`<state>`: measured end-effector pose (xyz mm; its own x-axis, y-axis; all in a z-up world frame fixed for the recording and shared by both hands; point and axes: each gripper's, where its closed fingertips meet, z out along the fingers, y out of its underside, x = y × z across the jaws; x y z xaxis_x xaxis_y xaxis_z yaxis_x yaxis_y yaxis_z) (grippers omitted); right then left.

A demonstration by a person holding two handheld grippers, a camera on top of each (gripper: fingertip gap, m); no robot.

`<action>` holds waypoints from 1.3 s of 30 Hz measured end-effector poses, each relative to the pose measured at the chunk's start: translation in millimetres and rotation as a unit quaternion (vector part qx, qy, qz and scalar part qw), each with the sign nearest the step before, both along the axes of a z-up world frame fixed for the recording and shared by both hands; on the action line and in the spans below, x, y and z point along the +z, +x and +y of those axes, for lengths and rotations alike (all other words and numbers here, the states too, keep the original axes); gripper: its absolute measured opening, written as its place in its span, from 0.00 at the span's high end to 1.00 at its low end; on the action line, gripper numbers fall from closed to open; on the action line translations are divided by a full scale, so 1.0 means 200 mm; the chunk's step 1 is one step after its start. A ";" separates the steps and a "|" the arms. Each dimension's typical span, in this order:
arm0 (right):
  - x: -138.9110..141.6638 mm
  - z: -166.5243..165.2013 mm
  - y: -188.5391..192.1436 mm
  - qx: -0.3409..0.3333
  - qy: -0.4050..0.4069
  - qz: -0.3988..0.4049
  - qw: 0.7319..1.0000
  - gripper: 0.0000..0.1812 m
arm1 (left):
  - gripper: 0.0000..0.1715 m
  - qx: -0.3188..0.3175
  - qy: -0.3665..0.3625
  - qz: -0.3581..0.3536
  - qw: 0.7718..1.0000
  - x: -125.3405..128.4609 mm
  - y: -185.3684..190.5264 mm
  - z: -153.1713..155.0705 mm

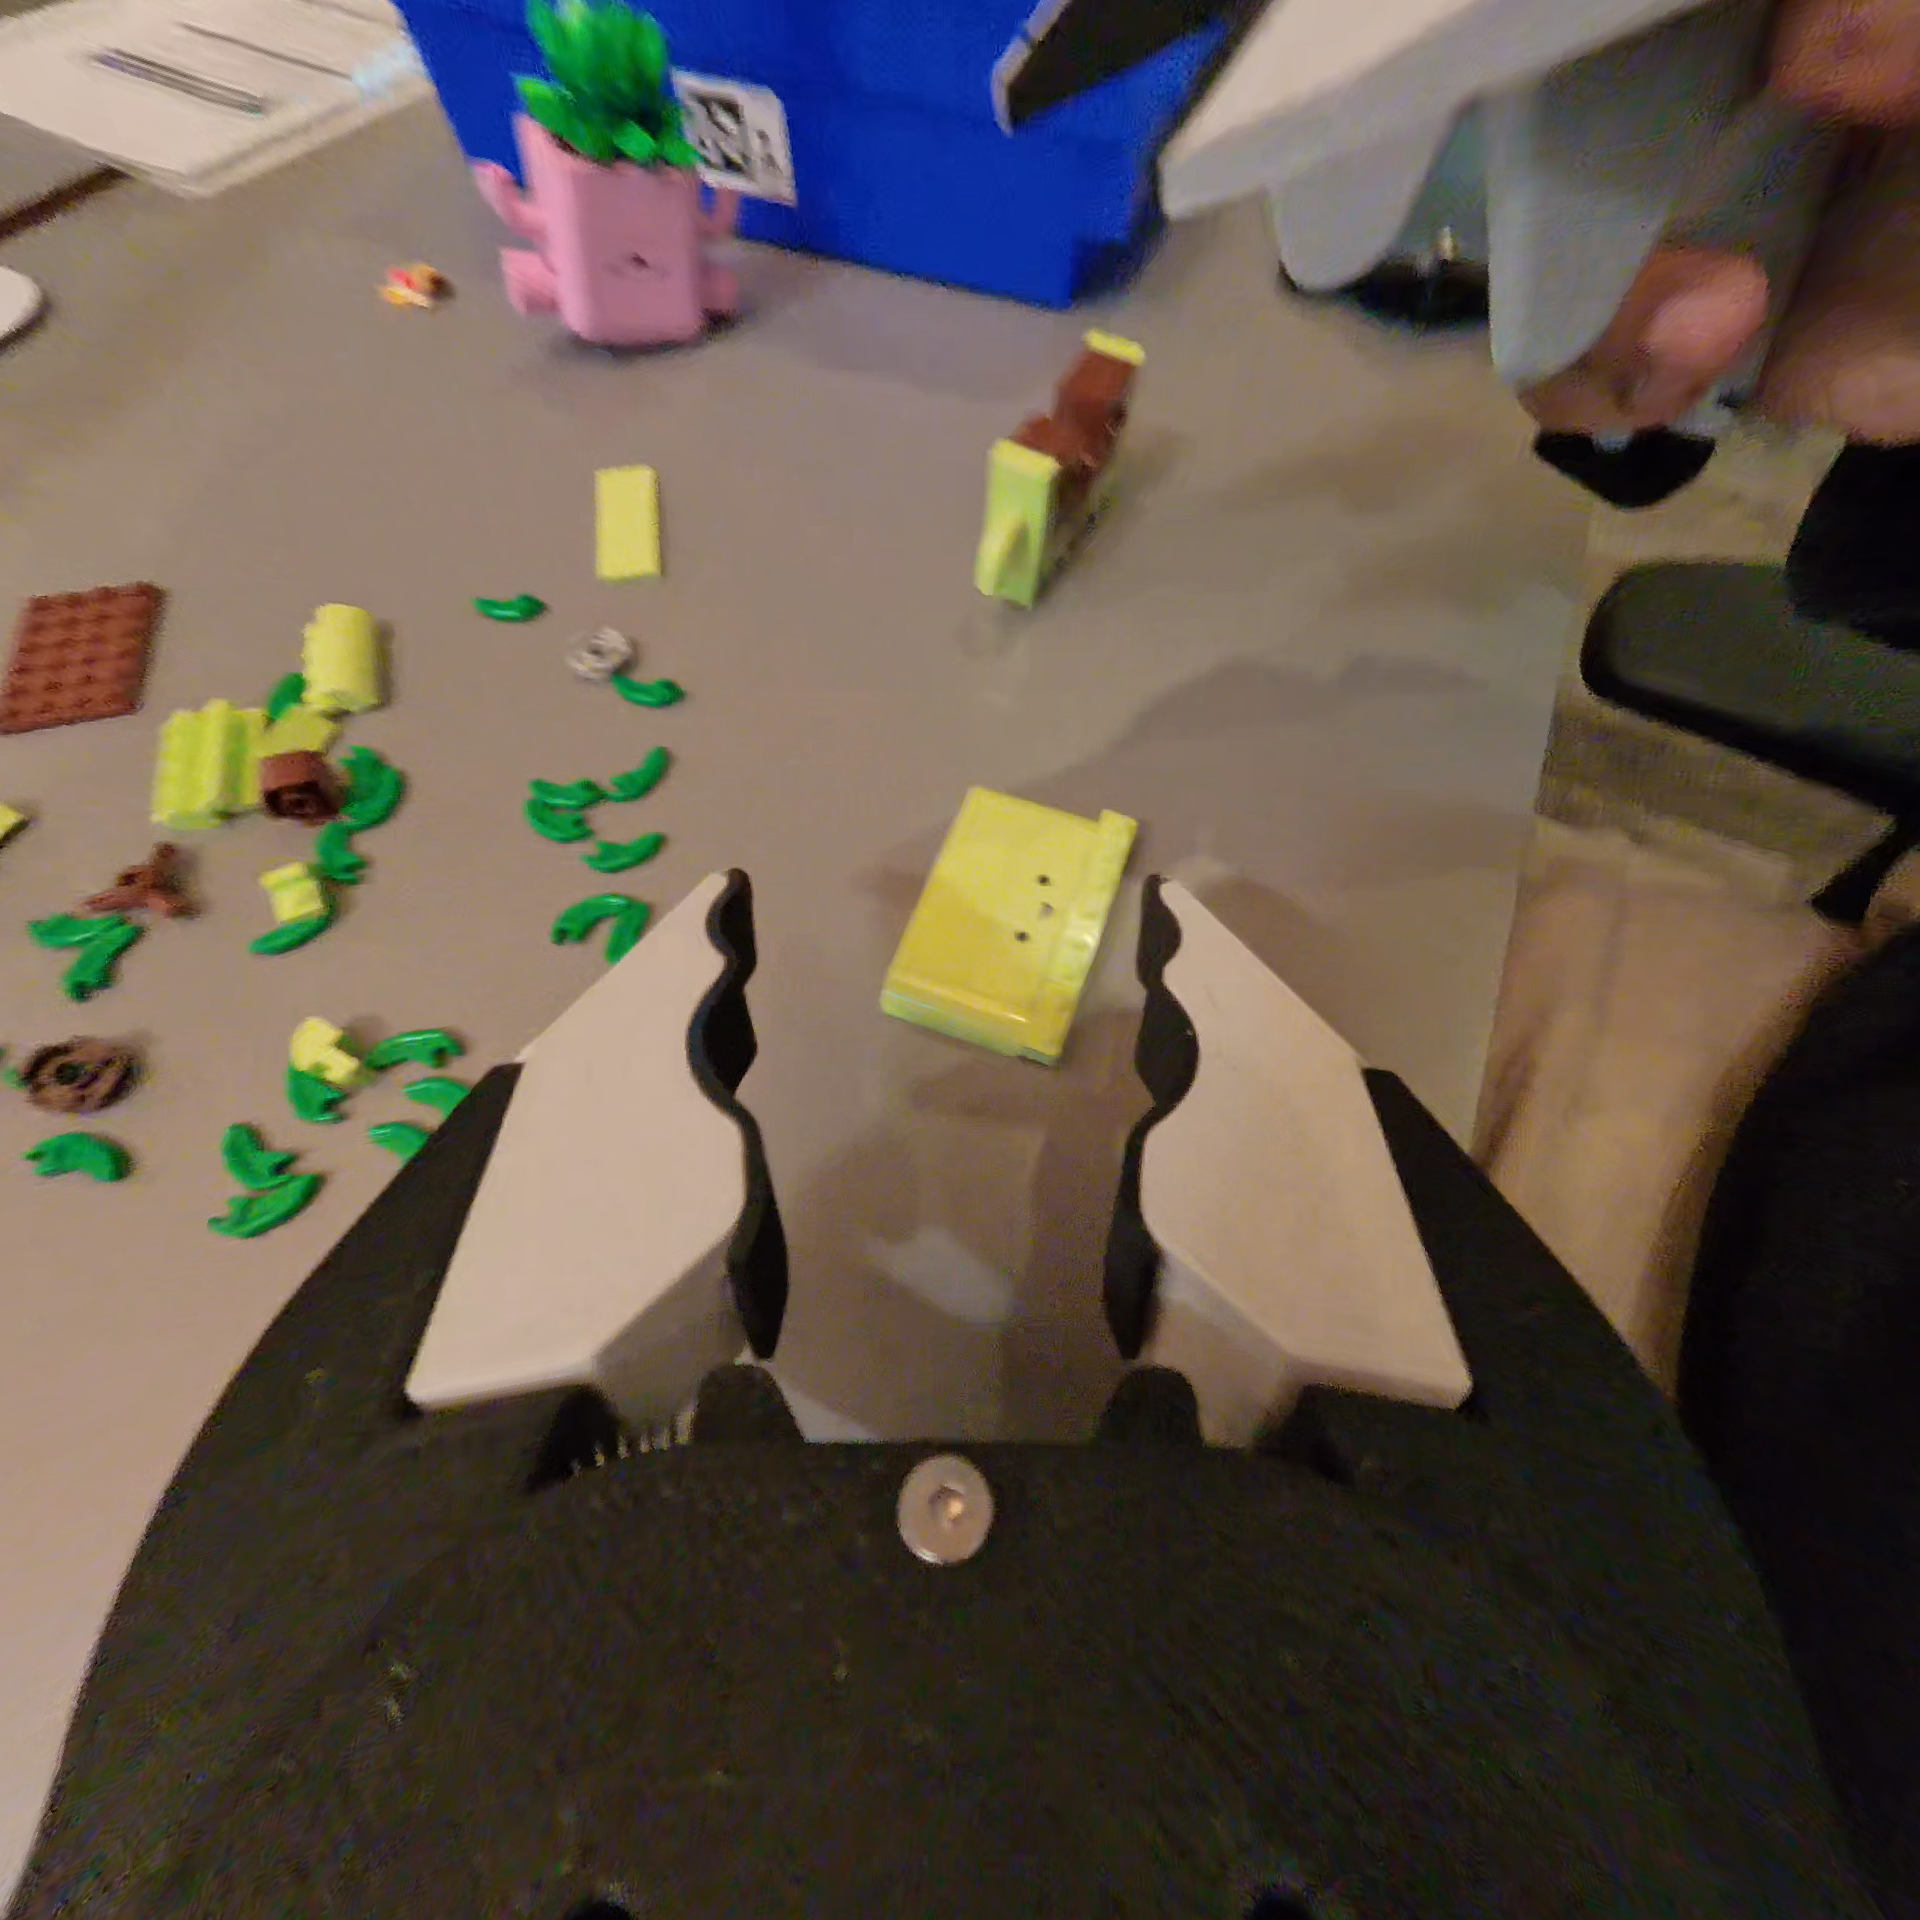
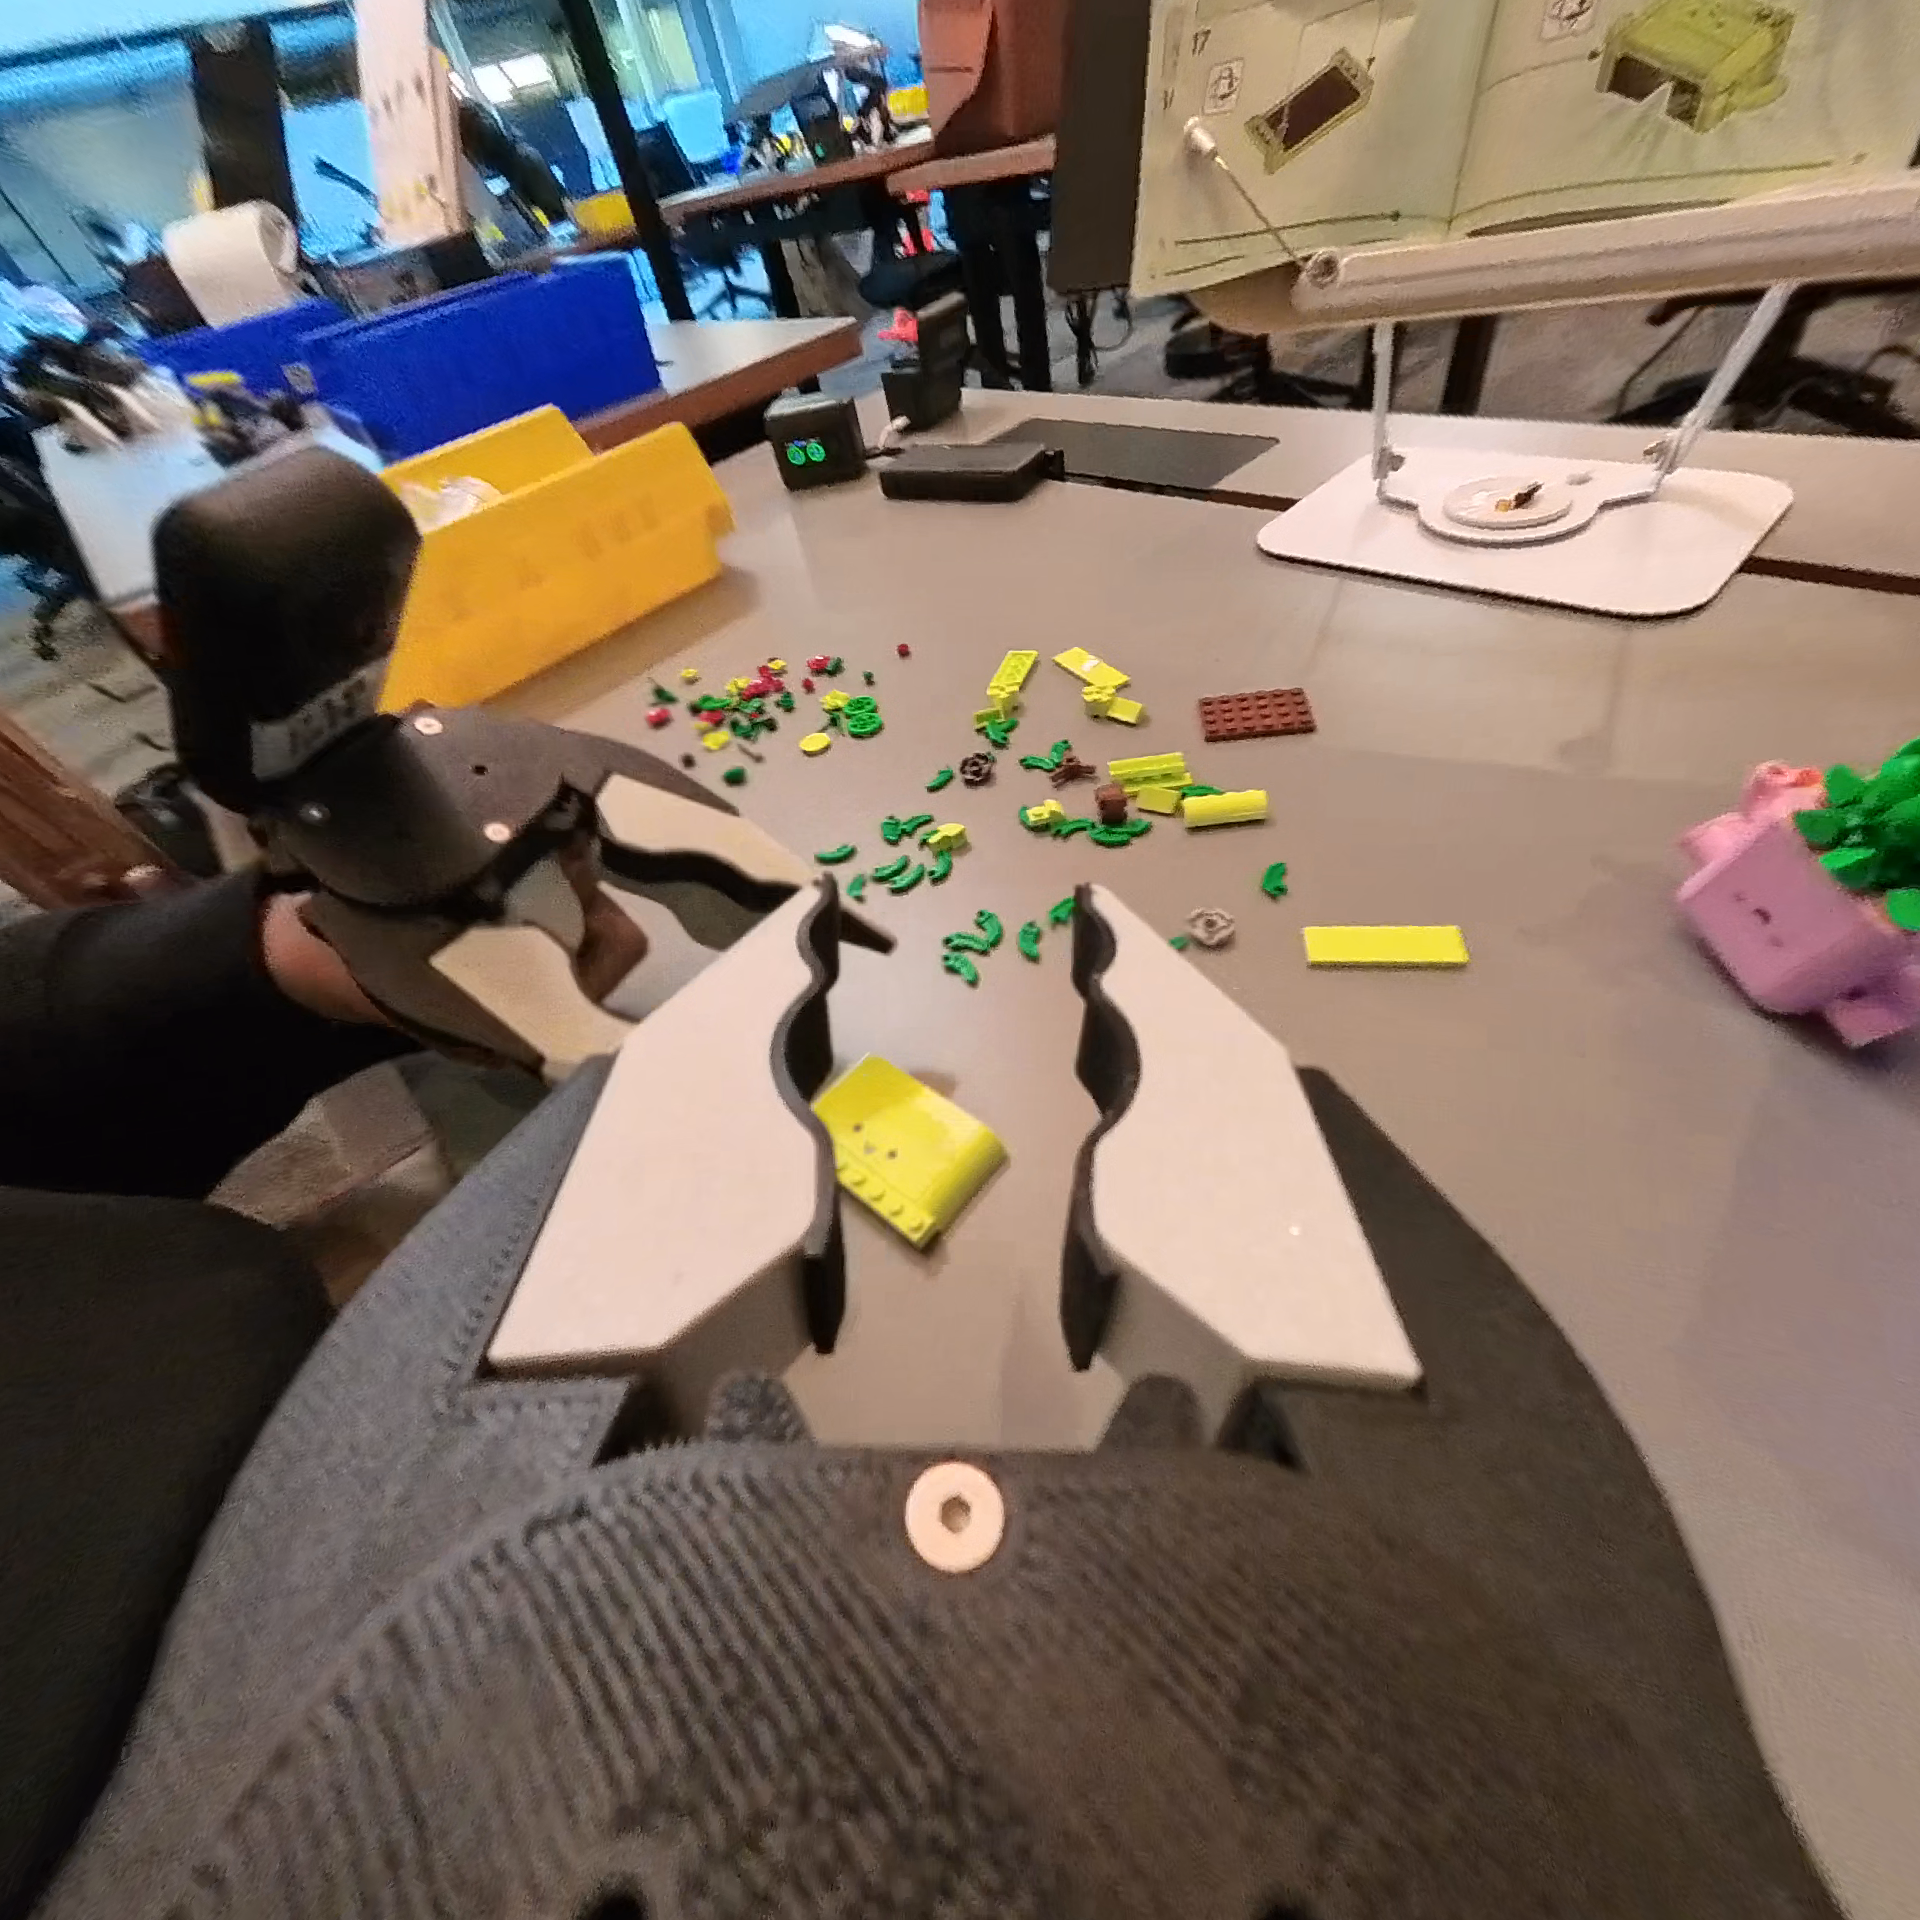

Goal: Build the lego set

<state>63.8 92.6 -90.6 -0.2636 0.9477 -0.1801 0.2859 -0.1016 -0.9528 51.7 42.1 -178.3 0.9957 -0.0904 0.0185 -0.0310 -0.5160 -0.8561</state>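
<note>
We hold our left gripper (image 1: 943, 883) above the grey worktop (image 1: 1299, 644) with its jaws spread wide and nothing between them. Just beyond its fingertips lies a lime-yellow lego assembly (image 1: 1003, 925), flat on the worktop, its studded edge turned to the right. Our right gripper (image 2: 951, 899) is also wide open and empty, hovering over that same lime-yellow assembly, which shows between its fingers, nearer the left one and not touching either. Farther off in the left wrist view a lime and brown sub-build (image 1: 1055, 483) stands on edge, a flat lime tile (image 1: 627, 522) lies apart from it, and a pink planter model (image 1: 613, 234) with green leaves stands before a blue bin (image 1: 935, 156). Loose green leaf pieces (image 1: 582, 821) and a brown studded plate (image 1: 78, 657) lie scattered to the left. In the right wrist view an instruction booklet (image 2: 1507, 114) rests open on a stand.
</note>
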 end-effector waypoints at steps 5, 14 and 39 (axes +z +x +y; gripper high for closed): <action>-0.01 -0.04 0.06 0.030 -0.025 0.015 0.999 0.76 | 0.55 -0.020 -0.072 0.066 0.995 -0.12 0.07 0.05; -0.06 0.02 0.08 0.025 0.060 -0.005 0.998 0.75 | 0.77 0.009 0.011 -0.164 0.986 0.08 0.04 0.14; 0.16 -0.45 0.00 0.147 -0.092 0.089 0.981 0.77 | 0.77 -0.149 0.377 -0.486 0.775 0.75 0.06 -0.15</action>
